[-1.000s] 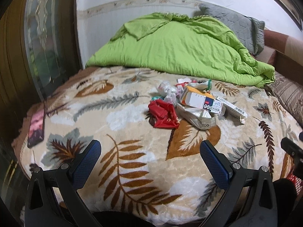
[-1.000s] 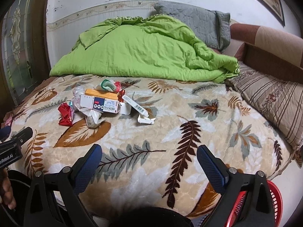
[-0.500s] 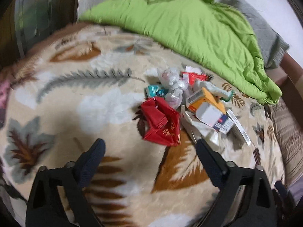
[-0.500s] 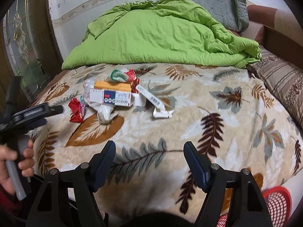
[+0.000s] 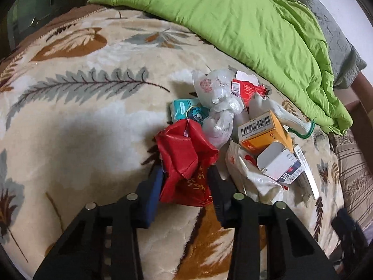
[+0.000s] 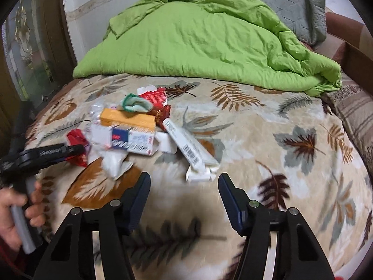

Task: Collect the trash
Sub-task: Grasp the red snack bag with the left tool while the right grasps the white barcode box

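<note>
A pile of trash lies on the leaf-patterned blanket: a crumpled red plastic bag, a clear plastic bag, a teal tissue pack, an orange box, a white box and a long white carton. My left gripper has its jaws closed in on the red bag, one on each side. It also shows in the right wrist view at the red bag. My right gripper is open and empty, just short of the long white carton.
A green duvet is heaped at the back of the bed, with a grey pillow behind it. A striped pillow lies at the right. A wooden glass-panelled door stands at the left.
My left gripper moved forward and down to the pile and closed around the red bag. My right gripper moved forward toward the long white carton and narrowed a little, still open.
</note>
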{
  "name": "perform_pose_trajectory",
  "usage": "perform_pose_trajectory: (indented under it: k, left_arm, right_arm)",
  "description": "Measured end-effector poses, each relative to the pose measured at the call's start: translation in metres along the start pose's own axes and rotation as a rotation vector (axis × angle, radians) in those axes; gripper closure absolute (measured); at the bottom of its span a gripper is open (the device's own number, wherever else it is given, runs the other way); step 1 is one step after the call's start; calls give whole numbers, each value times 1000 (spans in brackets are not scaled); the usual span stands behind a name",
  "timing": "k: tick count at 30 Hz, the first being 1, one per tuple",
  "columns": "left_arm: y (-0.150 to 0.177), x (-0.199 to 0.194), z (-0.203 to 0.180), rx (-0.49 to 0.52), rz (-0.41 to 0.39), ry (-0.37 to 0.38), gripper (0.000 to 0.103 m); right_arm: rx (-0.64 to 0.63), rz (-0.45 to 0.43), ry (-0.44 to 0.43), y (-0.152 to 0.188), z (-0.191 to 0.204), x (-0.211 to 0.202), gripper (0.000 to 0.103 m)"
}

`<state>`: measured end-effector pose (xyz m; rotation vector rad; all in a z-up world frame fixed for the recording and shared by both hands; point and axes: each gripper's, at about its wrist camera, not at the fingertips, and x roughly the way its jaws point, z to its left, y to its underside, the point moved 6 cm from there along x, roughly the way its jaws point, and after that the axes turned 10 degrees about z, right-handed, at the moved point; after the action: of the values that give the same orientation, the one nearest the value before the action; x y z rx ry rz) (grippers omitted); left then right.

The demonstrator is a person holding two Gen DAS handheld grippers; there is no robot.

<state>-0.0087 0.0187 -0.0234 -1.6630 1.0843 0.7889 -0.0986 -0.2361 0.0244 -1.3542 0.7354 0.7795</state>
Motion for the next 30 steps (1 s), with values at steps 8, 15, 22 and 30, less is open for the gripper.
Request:
perform_pose_trajectory:
  k: [8, 15, 22, 30]
  left_arm:
    - [2, -13, 1, 26, -47, -1, 73]
    - [3, -23, -7, 80, -101, -40, 73]
    - [7, -37, -16, 137, -162, -79, 73]
    - [20, -50, -20, 176, -185, -68, 73]
  right_arm:
    - [-42, 75, 96, -26, -5, 57, 62]
    - [-17, 54, 95, -27, -7, 60, 82]
    - [88, 1, 22, -19, -13, 33, 85]
    - [183, -24, -66, -1, -8, 4, 87]
